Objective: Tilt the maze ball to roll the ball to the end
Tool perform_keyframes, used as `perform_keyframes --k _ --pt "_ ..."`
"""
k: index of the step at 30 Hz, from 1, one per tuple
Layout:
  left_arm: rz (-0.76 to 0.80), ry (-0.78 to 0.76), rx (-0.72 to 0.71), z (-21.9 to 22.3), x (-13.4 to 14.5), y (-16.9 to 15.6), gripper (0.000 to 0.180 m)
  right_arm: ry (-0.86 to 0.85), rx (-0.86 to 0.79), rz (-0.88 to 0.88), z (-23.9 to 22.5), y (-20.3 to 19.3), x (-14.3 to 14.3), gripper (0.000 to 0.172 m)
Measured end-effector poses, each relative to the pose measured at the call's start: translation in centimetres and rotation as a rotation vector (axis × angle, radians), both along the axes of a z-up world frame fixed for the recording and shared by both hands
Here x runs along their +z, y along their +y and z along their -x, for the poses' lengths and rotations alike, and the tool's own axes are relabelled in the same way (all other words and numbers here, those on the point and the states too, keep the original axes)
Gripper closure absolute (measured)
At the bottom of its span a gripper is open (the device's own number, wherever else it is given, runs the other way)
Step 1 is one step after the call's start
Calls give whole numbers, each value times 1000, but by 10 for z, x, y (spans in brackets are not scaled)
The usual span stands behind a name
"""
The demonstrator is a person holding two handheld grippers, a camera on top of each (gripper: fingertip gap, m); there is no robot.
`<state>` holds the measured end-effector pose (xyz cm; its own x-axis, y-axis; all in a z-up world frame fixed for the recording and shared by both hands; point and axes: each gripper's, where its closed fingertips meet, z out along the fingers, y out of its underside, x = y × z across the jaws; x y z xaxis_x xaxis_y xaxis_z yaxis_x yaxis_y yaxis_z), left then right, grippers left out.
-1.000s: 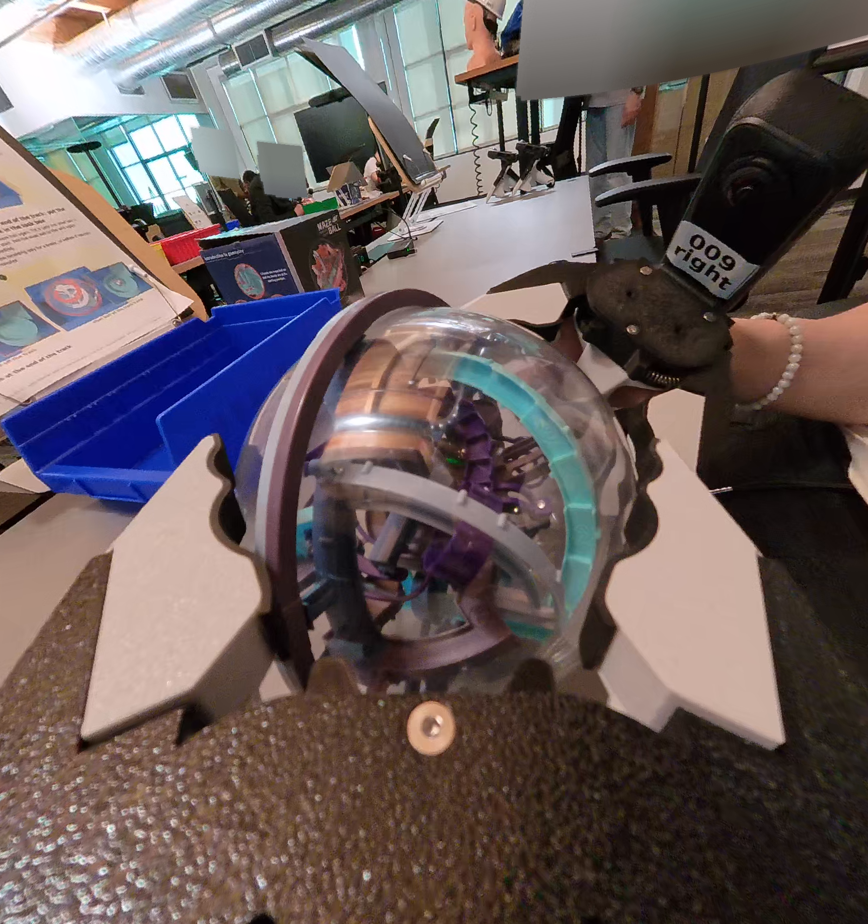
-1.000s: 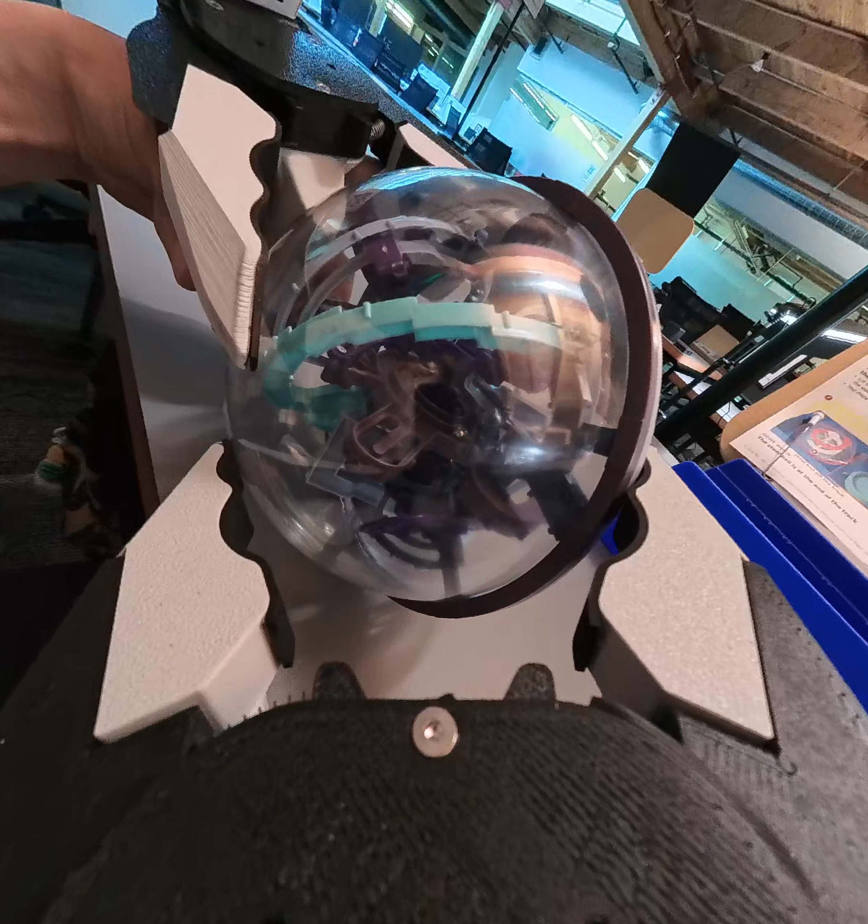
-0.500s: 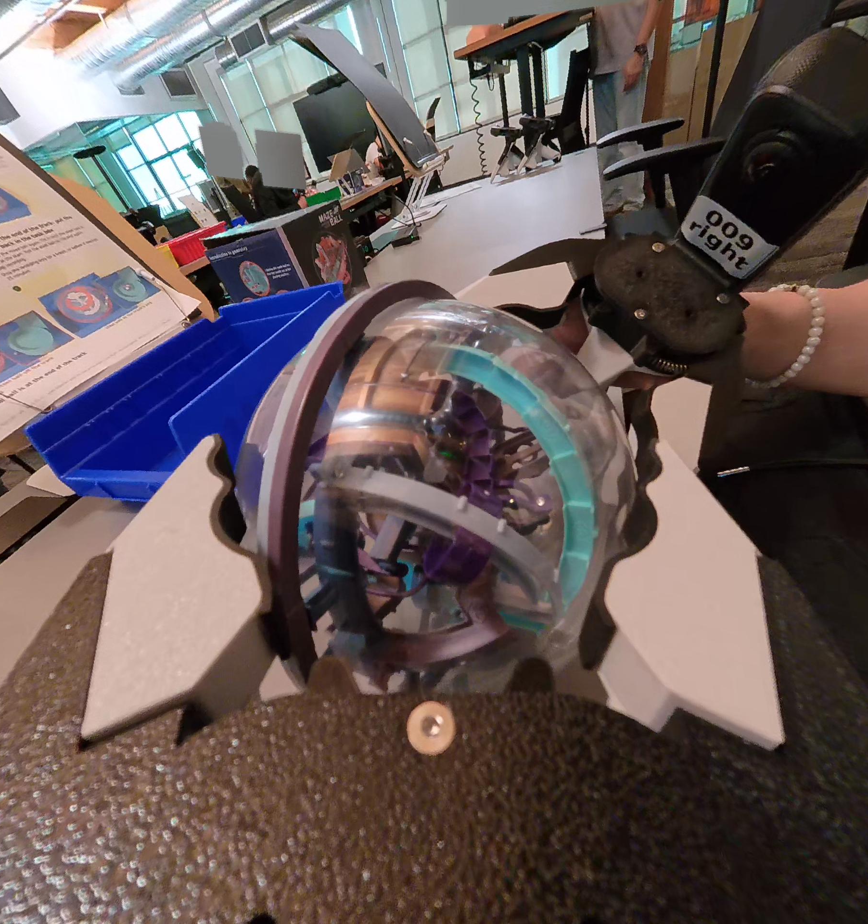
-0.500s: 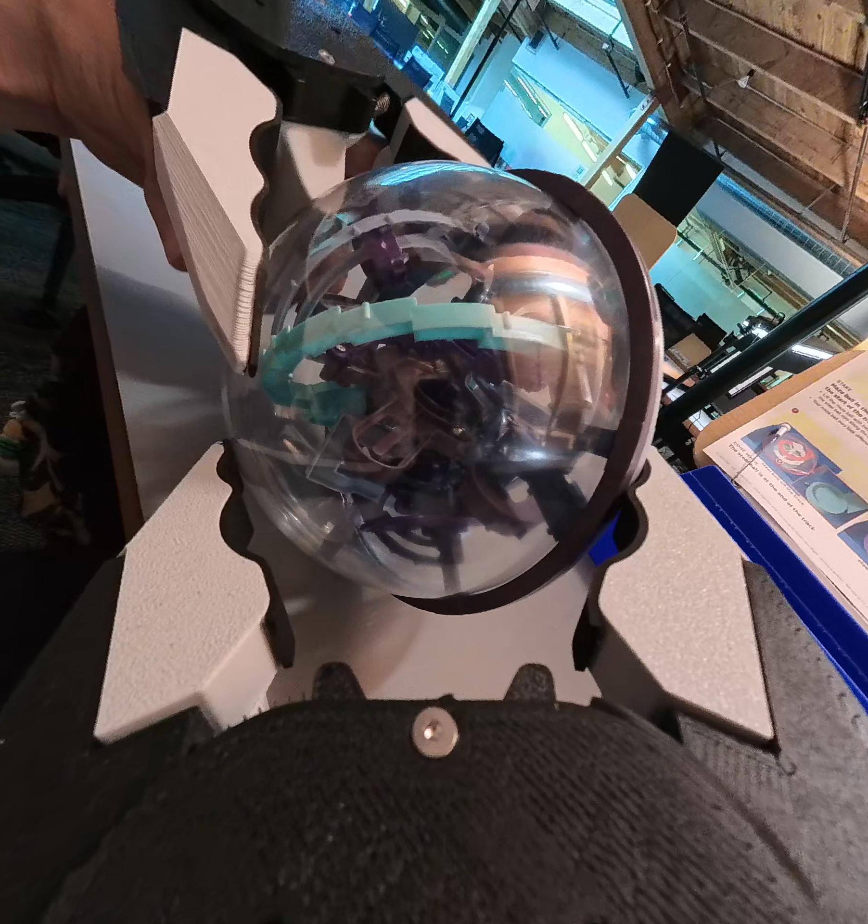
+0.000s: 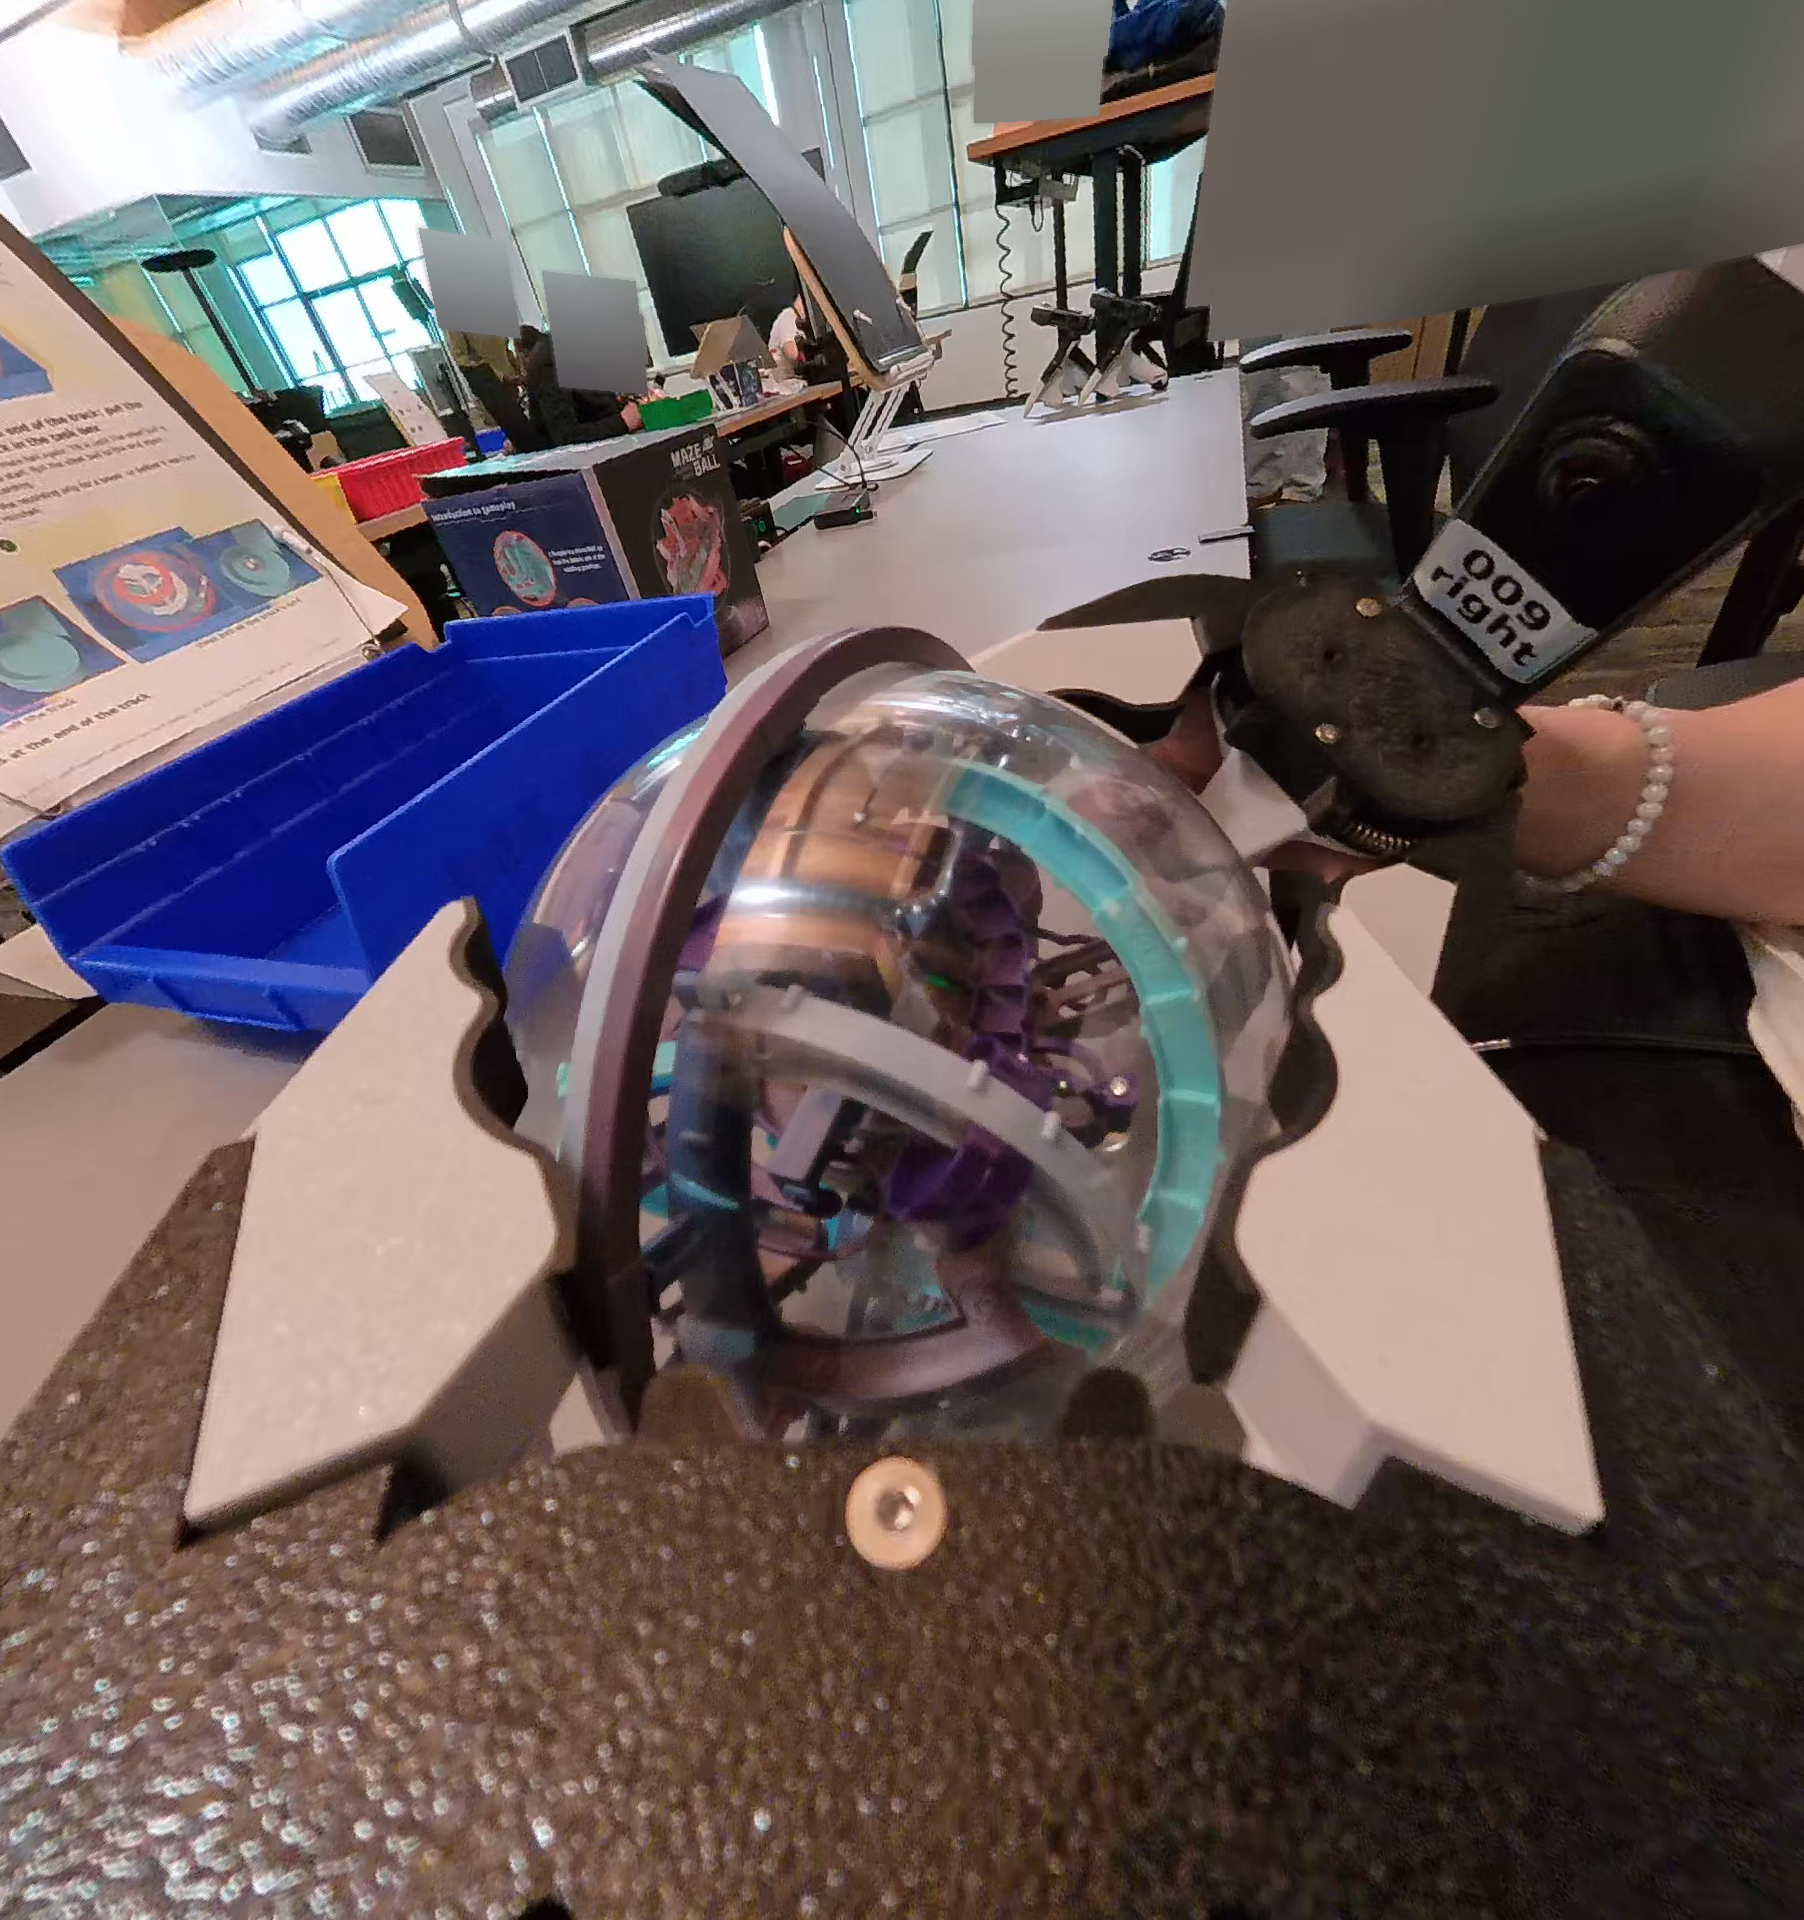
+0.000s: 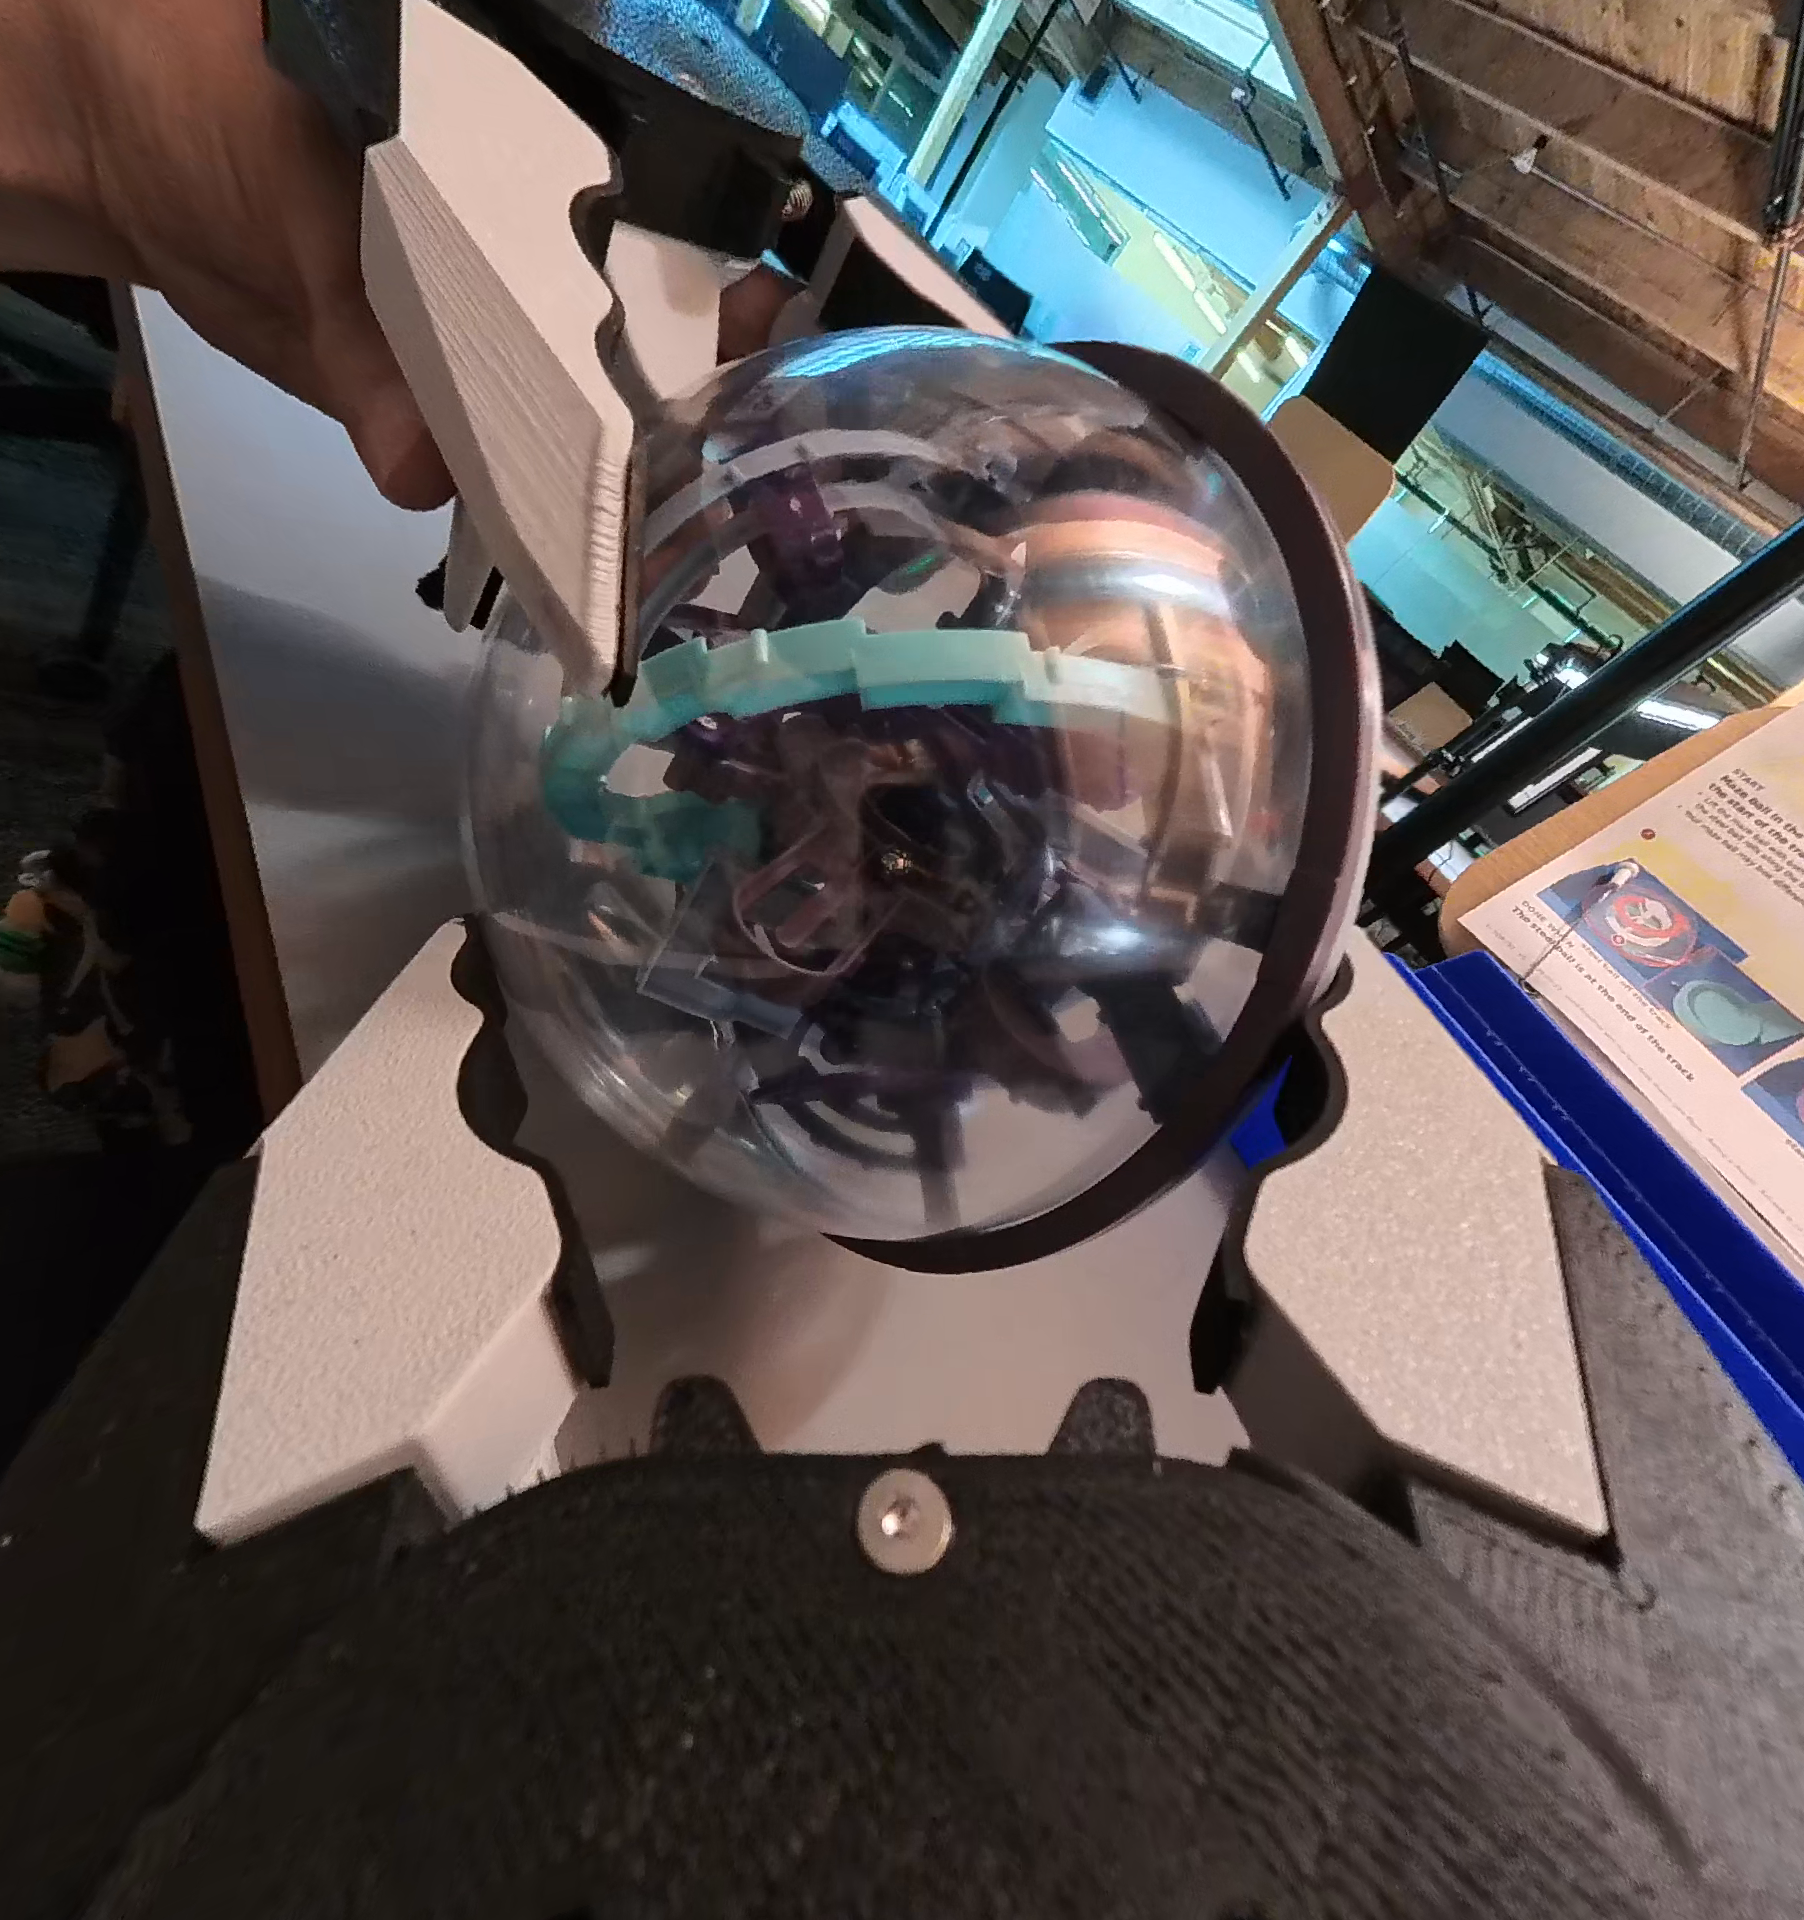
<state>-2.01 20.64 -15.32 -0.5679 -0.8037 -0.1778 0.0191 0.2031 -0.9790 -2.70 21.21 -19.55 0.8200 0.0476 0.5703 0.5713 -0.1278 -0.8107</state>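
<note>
Since the earlier frames, the blue bin [image 5: 358, 821] and instruction sheet [image 5: 98, 540] have slid across my left wrist view while the maze ball [image 5: 908, 1029] has kept its seat between my fingers, so the whole hold has tilted a little.

From the left gripper [image 5: 903, 977] I see the clear sphere filling the space between both grey fingers [image 5: 389, 1143], its dark purple equator ring running up just inside the left one and the teal track curving along the right one. The wavy black pads sit against the shell on both sides — I am gripping the ball.

From the right gripper [image 6: 903, 997] the same sphere [image 6: 908, 790] rests deep in the claw. The ring's edge bears on the right pad [image 6: 1303, 1049], the clear dome meets the left one — clamped as well. The left gripper's finger [image 6: 524, 436] comes down from the top left and lies on the dome beside the teal track.

Deep among the purple tracks I can make out a small steel ball [image 6: 893, 862]. The maze ball is held above the grey table [image 5: 1033, 520], just beside the blue bin.
</note>
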Motion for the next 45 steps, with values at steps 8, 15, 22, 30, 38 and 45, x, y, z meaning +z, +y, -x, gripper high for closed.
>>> perform_keyframes --k 8,15,22,30,38,45 --pt "-33 -1 -6 1 -1 -3 37 -5 -21 -5 -1 -2 -1 25" --pt "-46 -9 -7 1 -1 -4 37 -11 -28 -10 -1 -3 -1 25" --pt "-80 -14 -10 2 -2 -5 37 -25 -44 -19 -2 -3 -2 25" --pt "-98 -23 -10 1 -2 -7 37 -24 -62 -13 -4 -3 -3 25" --pt "-62 -17 -6 1 1 -6 42 -19 -64 -11 -6 -4 -4 24" --pt "-58 -19 -5 1 1 -5 42 -20 -63 -10 -6 -4 -4 24"
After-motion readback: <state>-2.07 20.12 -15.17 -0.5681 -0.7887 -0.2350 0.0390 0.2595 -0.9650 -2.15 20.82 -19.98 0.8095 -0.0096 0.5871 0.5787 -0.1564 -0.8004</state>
